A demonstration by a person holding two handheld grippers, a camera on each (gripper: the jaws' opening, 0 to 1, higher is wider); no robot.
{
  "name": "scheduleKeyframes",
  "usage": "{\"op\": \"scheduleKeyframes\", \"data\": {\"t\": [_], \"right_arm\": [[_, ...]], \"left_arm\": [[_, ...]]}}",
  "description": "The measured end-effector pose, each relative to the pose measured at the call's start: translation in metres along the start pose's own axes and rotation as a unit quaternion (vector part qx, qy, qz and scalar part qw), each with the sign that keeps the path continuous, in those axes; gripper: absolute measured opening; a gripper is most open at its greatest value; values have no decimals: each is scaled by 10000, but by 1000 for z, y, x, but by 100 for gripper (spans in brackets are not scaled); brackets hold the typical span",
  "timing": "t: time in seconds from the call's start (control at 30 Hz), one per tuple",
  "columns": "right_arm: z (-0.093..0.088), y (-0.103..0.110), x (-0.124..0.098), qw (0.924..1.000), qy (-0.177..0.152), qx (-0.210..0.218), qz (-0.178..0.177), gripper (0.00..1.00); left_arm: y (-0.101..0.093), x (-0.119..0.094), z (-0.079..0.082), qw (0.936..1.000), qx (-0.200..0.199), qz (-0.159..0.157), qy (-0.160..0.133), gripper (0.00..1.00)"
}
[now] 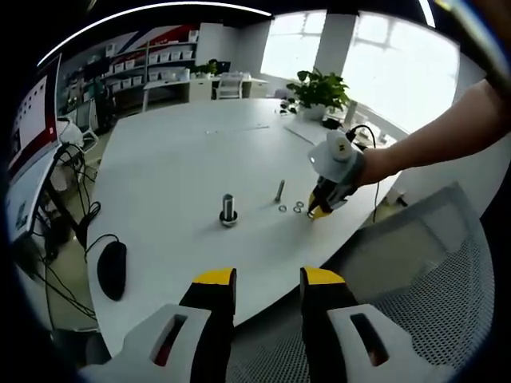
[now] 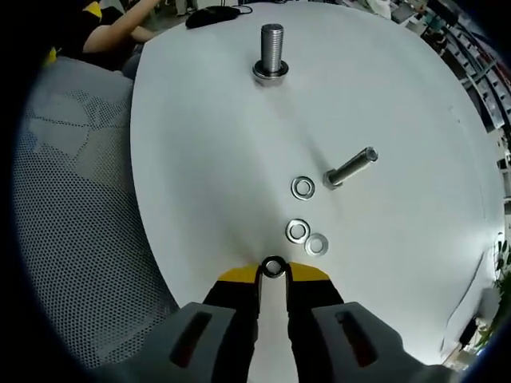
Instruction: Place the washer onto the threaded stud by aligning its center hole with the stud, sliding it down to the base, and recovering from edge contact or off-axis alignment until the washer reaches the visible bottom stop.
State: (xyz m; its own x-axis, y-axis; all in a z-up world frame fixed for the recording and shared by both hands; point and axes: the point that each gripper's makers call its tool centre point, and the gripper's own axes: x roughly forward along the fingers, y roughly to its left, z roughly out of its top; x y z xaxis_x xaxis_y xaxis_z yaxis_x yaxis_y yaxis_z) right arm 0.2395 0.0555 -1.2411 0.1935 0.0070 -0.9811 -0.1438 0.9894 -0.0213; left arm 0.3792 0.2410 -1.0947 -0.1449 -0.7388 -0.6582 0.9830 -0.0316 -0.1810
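One small, seemingly silver washer [image 2: 273, 267]

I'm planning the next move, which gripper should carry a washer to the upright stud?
Right: the right gripper already pinches a washer; the left gripper is open, holding nothing.

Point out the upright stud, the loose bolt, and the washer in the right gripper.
upright stud [image 2: 271, 48], right gripper view, threaded shaft.
loose bolt [image 2: 350, 168], right gripper view, mid-shank.
washer [image 2: 273, 267], right gripper view, its rim between the jaws.

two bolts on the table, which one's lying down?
The loose bolt beside the washers lies on its side; the threaded stud farther off stands upright on its base.
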Motion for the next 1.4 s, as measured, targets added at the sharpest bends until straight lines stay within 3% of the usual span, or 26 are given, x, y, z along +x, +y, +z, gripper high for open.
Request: {"op": "scheduleKeyframes", "data": {"t": [0.23,0.57,0.83,1.17,1.4], "right_arm": [[-1,1,1,9998,2,158,95,13],[7,-15,-14,9993,-259,275,41,14],[26,-19,-39,9982,-478,328,-125,14],[56,-37,-48,9964,-787,234,-195,14],[72,-48,-55,9962,-822,19,-303,14]], "left_arm": [[1,0,0,10000,-9,12,-7,30],[0,0,0,10000,3,3,8,30],[0,0,0,10000,8,-4,14,30],[1,-1,1,10000,-5,0,-12,30],[2,-1,2,10000,-13,0,-36,30]]}}
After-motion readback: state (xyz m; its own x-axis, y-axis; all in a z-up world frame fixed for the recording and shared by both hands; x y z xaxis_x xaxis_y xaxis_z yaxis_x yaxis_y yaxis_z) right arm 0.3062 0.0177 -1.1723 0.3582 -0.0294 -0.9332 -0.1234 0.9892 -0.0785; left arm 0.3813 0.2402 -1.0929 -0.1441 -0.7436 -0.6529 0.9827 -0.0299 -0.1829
